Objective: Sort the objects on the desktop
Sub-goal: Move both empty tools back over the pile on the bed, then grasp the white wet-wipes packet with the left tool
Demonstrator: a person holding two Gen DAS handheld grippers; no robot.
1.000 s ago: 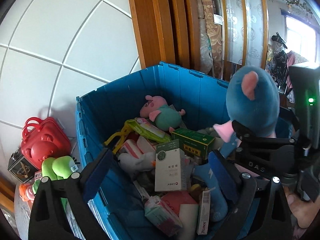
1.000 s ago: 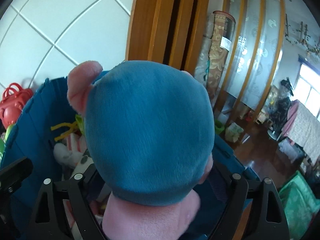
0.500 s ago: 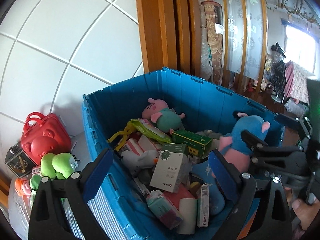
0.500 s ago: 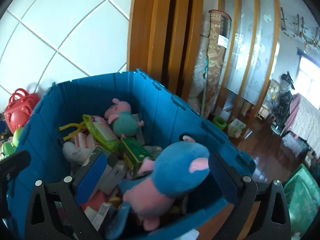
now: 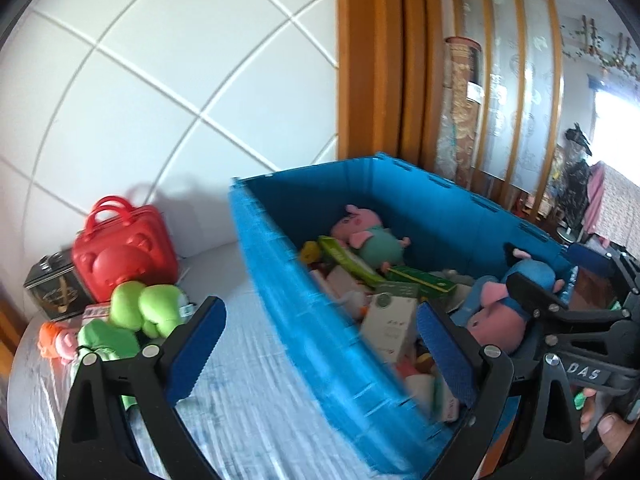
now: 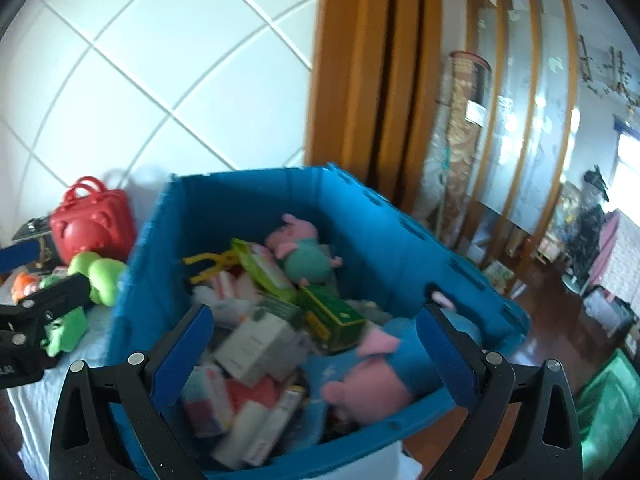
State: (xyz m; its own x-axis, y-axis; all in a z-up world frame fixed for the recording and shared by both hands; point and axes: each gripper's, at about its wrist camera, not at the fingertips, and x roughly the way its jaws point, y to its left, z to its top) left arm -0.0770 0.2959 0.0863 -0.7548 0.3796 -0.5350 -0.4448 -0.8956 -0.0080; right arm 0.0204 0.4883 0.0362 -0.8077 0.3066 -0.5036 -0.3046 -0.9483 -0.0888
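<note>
The jaws of the right gripper (image 6: 312, 354) are spread wide and nothing is pressed between the blue pads. Just beyond them, against the near right wall of the blue crate (image 6: 240, 196), the blue-and-pink plush (image 6: 384, 368) is seen lying on its side among the other contents, with a pink ear close to the right pad but apart from it. To its left in the crate, a white carton (image 6: 260, 344) and a green box (image 6: 332, 316) are piled over smaller packets. Farther back a pink-and-teal pig plush (image 6: 304, 248) rests near the far wall, with a yellow plastic piece (image 6: 208, 264) to its left.

The jaws of the left gripper (image 5: 318, 350) are likewise held wide and empty. They are positioned over the near left wall of the blue crate (image 5: 304, 320), so that the left pad is over the pale cloth-covered counter (image 5: 248, 400) and the right pad is over the crate's contents. The blue-and-pink plush (image 5: 500, 316) is seen to the right of that right pad, partly hidden behind the black frame of the right gripper (image 5: 560, 312).

On the counter to the left of the crate, a green plush (image 5: 144, 312) lies near the left pad. Behind it a red toy case (image 5: 120, 252) stands upright with a dark box (image 5: 52, 288) at its left side, and a small orange toy (image 5: 52, 340) lies nearer. Part of a hand (image 5: 608, 428) is visible at the lower right edge.
</note>
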